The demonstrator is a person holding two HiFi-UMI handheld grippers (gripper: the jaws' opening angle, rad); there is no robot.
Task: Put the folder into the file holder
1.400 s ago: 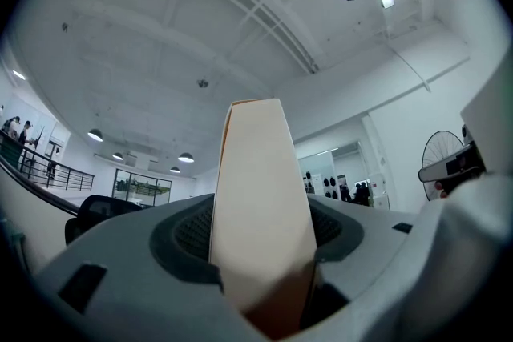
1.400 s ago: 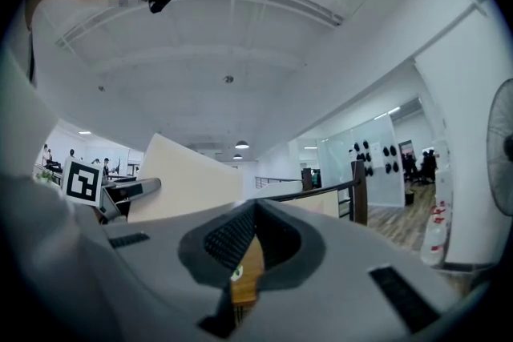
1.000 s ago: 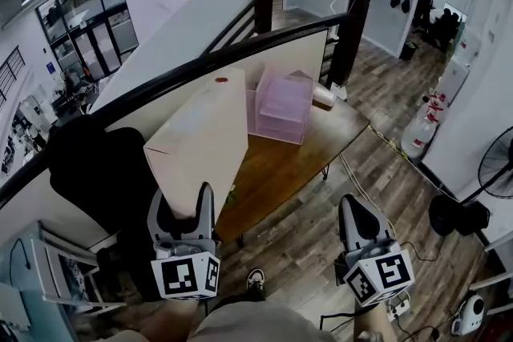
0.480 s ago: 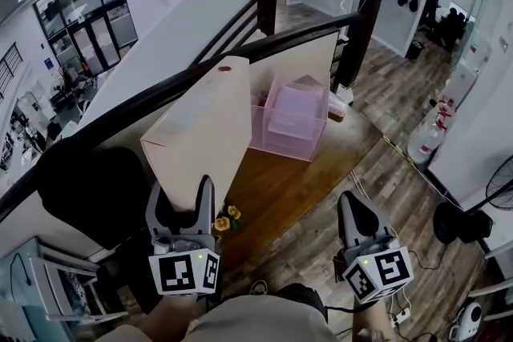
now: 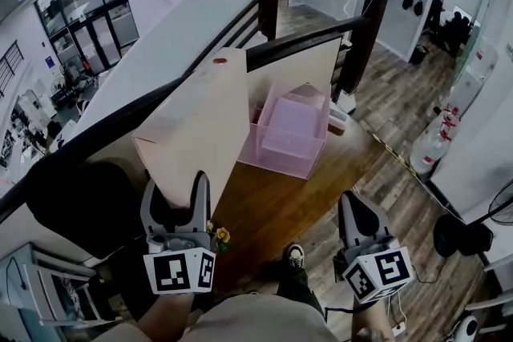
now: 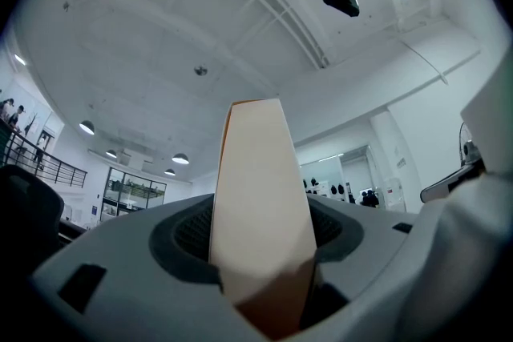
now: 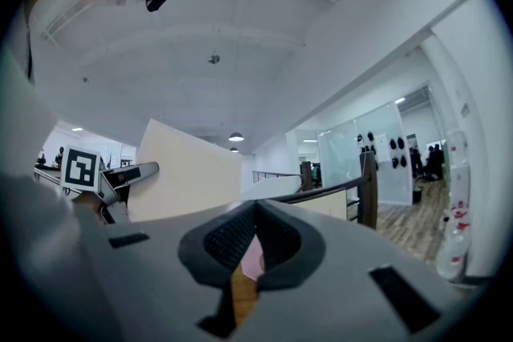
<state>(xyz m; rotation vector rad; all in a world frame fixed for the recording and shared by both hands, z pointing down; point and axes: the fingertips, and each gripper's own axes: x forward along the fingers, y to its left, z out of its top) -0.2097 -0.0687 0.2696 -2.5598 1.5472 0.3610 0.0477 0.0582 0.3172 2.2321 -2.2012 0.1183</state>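
Folder (image 5: 196, 120): cream matte card, broad flat faces, thick box-like spine, small red-brown spot near the top edge. It stands up out of the left gripper (image 5: 176, 188) and leans forward.
Left gripper: jaws fairly wide, clamped on the folder's lower end.
Holder (image 5: 290, 132): pink translucent plastic, boxy, open-topped, ahead and right of the left gripper on the brown wooden worktop (image 5: 272, 208).
Right gripper (image 5: 353, 204): jaws together, empty.

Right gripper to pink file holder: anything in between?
Head view: only bare wooden table and a strip of floor between the right gripper and the pink file holder. The folder sits aside, in the left gripper.
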